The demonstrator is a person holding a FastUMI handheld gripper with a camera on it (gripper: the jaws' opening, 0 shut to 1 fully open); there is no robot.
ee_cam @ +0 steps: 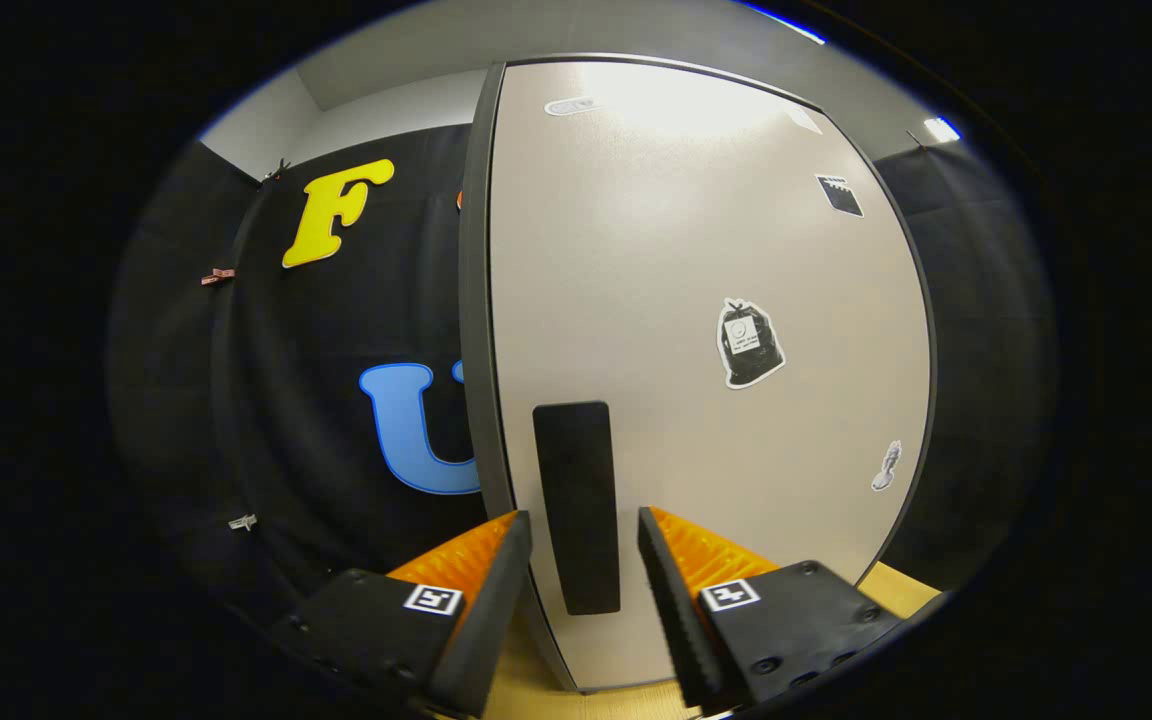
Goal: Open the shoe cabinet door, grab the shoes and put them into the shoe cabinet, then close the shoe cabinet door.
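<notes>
Tongs (584,560) spread open, gripping nothing — fingers (481,620) either side of the dark handle (577,505), which sits between them and just ahead, contact not clear. The handle is low on the pale door (696,330), near its left edge, and the door looks shut or nearly so, standing on a wooden worktop (906,590) with a few stickers (749,343) on its face. Judging from this, the task is at its start — door not yet opened, shoes still to be fetched and stowed, closing still to come.
</notes>
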